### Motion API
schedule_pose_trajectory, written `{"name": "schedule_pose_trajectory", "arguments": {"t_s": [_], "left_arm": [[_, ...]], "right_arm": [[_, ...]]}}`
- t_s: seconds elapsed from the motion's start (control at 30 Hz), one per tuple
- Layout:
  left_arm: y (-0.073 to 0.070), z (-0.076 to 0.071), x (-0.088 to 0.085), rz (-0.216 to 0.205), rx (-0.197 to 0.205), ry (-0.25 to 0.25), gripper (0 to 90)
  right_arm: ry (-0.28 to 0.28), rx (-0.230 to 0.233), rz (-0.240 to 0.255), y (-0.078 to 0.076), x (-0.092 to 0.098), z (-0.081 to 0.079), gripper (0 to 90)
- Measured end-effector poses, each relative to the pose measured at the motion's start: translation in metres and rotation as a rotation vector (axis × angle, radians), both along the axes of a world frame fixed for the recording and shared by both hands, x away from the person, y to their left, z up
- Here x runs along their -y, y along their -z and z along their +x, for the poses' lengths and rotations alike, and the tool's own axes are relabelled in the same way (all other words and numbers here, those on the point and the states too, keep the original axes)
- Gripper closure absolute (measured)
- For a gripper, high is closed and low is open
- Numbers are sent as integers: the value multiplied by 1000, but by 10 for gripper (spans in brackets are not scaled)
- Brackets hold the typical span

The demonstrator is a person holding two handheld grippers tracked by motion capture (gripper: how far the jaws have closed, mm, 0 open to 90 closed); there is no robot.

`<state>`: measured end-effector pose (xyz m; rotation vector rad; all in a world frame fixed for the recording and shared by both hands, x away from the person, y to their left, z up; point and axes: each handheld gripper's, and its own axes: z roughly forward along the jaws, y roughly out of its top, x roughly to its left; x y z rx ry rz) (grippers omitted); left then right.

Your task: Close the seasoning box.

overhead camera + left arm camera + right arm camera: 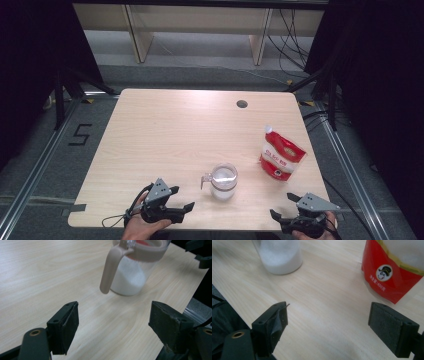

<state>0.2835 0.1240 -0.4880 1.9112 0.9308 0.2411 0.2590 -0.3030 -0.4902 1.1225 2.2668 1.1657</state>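
Note:
A clear jug with a beige handle and rim band stands near the table's front edge, holding white powder. A red and white pouch stands upright to its right. My left gripper rests low at the front edge, left of the jug, open and holding nothing. In the left gripper view the jug stands a little beyond the open left gripper, its handle turned toward me. My right gripper is open at the front right corner. In the right gripper view this gripper faces bare wood between the jug and the pouch.
The light wooden table has a round cable hole near its far edge. Metal rails run along the floor on both sides, and dark curtains hang left and right. Cables lie on the floor behind the table.

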Motion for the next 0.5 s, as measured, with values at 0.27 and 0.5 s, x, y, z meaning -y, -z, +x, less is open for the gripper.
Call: {"name": "schedule_pose_trajectory", "arguments": {"t_s": [0.27, 0.5], "left_arm": [[6, -8, -6, 20, -7, -14, 162], [9, -12, -13, 24, -10, -54, 156]], "right_arm": [[0, -12, -39, 3, -1, -4, 162], [3, -28, -28, 4, -1, -3, 162]]}}
